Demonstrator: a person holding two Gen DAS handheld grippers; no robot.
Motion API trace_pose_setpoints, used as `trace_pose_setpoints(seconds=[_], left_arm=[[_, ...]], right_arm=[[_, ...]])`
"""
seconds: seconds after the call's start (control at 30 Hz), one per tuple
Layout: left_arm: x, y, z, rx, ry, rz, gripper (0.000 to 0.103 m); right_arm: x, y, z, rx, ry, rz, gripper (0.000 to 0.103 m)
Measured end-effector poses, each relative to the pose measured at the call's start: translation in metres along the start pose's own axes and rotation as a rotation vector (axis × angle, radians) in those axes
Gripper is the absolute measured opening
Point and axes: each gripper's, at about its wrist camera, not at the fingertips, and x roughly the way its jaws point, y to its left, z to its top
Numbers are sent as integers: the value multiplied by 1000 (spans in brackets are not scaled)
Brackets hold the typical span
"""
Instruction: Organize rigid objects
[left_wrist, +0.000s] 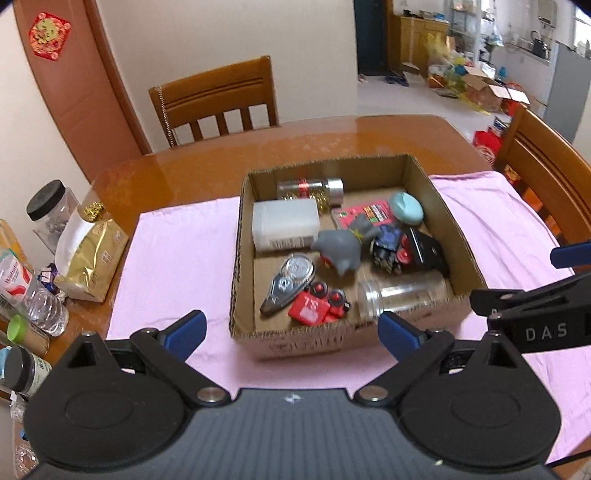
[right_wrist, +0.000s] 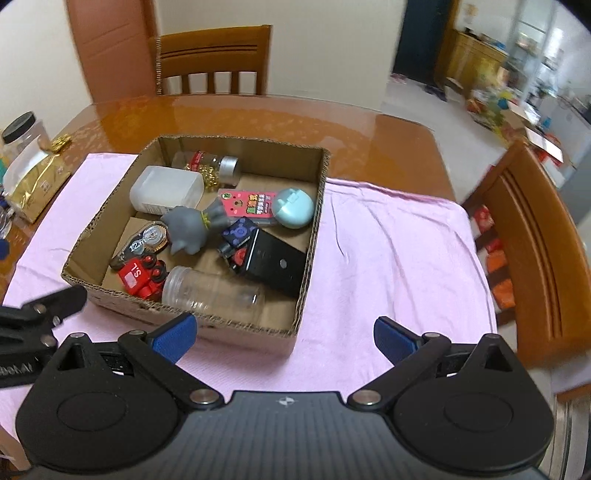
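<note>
A cardboard box (left_wrist: 458, 236) (right_wrist: 310, 236) sits on a pink cloth (left_wrist: 173, 258) (right_wrist: 388, 251). It holds several rigid things: a grey toy (left_wrist: 338, 251) (right_wrist: 188, 225), a red toy train (left_wrist: 314, 306) (right_wrist: 142, 277), a clear jar (left_wrist: 402, 295) (right_wrist: 210, 291), a white container (left_wrist: 284, 223) (right_wrist: 166, 190), a black box (left_wrist: 424, 251) (right_wrist: 275, 264), a teal case (left_wrist: 406, 207) (right_wrist: 293, 208) and a correction tape (left_wrist: 290, 284) (right_wrist: 146, 240). My left gripper (left_wrist: 291, 332) is open and empty, just before the box's near wall. My right gripper (right_wrist: 284, 338) is open and empty, near the box's near right corner.
Bottles, a black-lidded jar (left_wrist: 51, 210) and a gold bag (left_wrist: 94, 258) crowd the wooden table's (left_wrist: 221, 162) left edge. Wooden chairs stand behind (left_wrist: 218, 103) and to the right (right_wrist: 539, 251). The right gripper's body (left_wrist: 535, 314) shows in the left wrist view.
</note>
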Motion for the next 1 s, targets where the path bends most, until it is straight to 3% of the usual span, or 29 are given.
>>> trace_pose_setpoints(seconds=[0.37, 1.0], left_arm=[[-18, 26, -7, -5, -32, -40, 99], [-36, 33, -11, -47, -61, -47, 99]], right_arm=[[-34, 28, -14, 104, -40, -78, 103], [-53, 37, -17, 113, -83, -77, 103]])
